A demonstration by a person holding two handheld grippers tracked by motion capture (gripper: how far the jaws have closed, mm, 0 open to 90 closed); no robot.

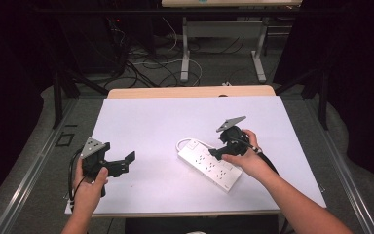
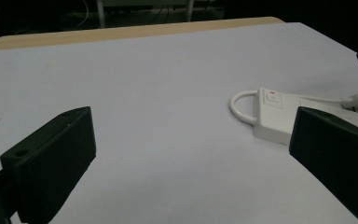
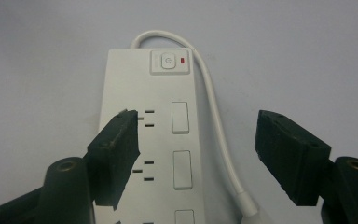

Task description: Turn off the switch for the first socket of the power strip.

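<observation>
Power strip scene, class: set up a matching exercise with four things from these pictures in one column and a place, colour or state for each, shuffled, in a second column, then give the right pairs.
Column one:
1. power strip
2. left claw
3. right claw
4. indicator light

Column two:
A. red, beside the strip's power button
B. open, above the strip's sockets
C. white, lying flat on the white tabletop
D. open, above bare tabletop, away from the strip

Right pairs: 1-C, 2-D, 3-B, 4-A
</observation>
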